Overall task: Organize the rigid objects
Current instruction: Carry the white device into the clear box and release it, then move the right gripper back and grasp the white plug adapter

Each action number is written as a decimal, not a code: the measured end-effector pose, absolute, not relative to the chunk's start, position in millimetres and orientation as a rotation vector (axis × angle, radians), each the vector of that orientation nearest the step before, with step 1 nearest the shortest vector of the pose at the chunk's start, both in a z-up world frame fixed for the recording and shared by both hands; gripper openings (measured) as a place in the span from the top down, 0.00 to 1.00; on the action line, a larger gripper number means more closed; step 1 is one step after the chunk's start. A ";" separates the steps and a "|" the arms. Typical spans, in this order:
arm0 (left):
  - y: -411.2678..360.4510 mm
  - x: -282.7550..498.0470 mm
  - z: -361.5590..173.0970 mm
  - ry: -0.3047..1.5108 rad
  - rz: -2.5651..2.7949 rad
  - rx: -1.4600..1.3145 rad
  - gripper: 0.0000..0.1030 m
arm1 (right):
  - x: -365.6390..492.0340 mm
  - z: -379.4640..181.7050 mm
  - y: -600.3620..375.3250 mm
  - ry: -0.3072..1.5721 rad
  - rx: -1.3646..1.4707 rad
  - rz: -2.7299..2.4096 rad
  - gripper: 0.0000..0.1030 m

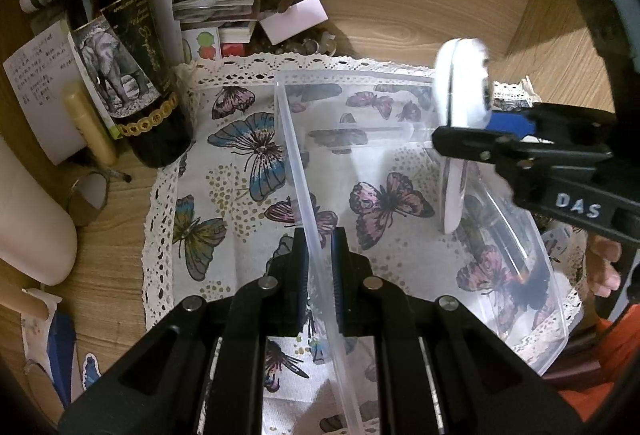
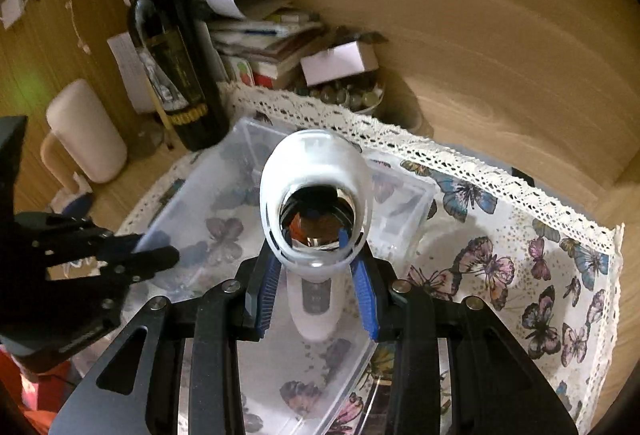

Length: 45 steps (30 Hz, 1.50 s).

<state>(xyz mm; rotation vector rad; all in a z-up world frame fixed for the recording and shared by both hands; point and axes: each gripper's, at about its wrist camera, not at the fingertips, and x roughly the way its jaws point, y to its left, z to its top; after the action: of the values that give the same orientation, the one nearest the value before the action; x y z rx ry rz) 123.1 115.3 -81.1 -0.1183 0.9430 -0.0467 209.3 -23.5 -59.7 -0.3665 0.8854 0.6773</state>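
Observation:
A clear plastic box (image 1: 292,155) (image 2: 192,187) sits on a butterfly-print cloth. My left gripper (image 1: 320,235) is shut on the box's near side wall, and the right wrist view shows it (image 2: 160,255) at the box's left rim. My right gripper (image 2: 316,259) is shut on the handle of a white round-headed hand mirror (image 2: 316,163), its blue pads pressing both sides. In the left wrist view the mirror (image 1: 460,87) and right gripper (image 1: 484,135) hang over the box's far right part. A dark brush-like item (image 1: 520,271) lies inside the box.
A dark wine bottle (image 1: 120,55) (image 2: 172,63) stands at the cloth's left corner beside a pile of papers (image 1: 216,7). A cream cylinder (image 2: 88,131) lies further left. A dish of small metal bits (image 2: 348,95) sits behind the cloth. Wooden walls close in behind.

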 end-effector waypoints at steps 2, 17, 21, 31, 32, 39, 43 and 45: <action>115.5 123.7 -81.2 0.944 -0.048 -0.122 0.89 | 212.2 -64.5 -19.8 0.897 -0.383 0.678 0.69; 114.5 124.3 -81.5 0.941 -0.045 -0.114 0.89 | 222.1 -81.8 -9.5 0.952 -0.392 0.684 0.66; 114.6 124.4 -81.6 0.941 -0.044 -0.114 0.89 | 214.7 -65.4 -12.3 0.887 -0.381 0.677 0.66; 113.3 121.7 -81.6 0.934 -0.037 -0.109 0.89 | 195.0 -33.5 -40.7 0.763 -0.352 0.617 0.43; 113.1 121.3 -81.7 0.933 -0.036 -0.108 0.89 | 193.3 -28.9 -45.3 0.746 -0.344 0.603 0.40; 112.0 117.9 -80.0 0.926 -0.038 -0.105 0.89 | 183.7 -13.0 -75.2 0.686 -0.295 0.532 0.18; 111.6 117.0 -80.0 0.924 -0.037 -0.103 0.89 | 177.4 -16.7 -99.0 0.678 -0.296 0.458 0.18; 111.6 117.0 -80.1 0.924 -0.037 -0.103 0.89 | 175.4 -19.6 -109.9 0.682 -0.291 0.424 0.18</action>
<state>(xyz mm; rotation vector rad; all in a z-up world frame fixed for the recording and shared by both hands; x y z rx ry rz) 117.0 111.6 -80.1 -0.1032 0.9238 -0.0370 175.4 -109.9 -19.6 -0.2914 0.6822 0.4244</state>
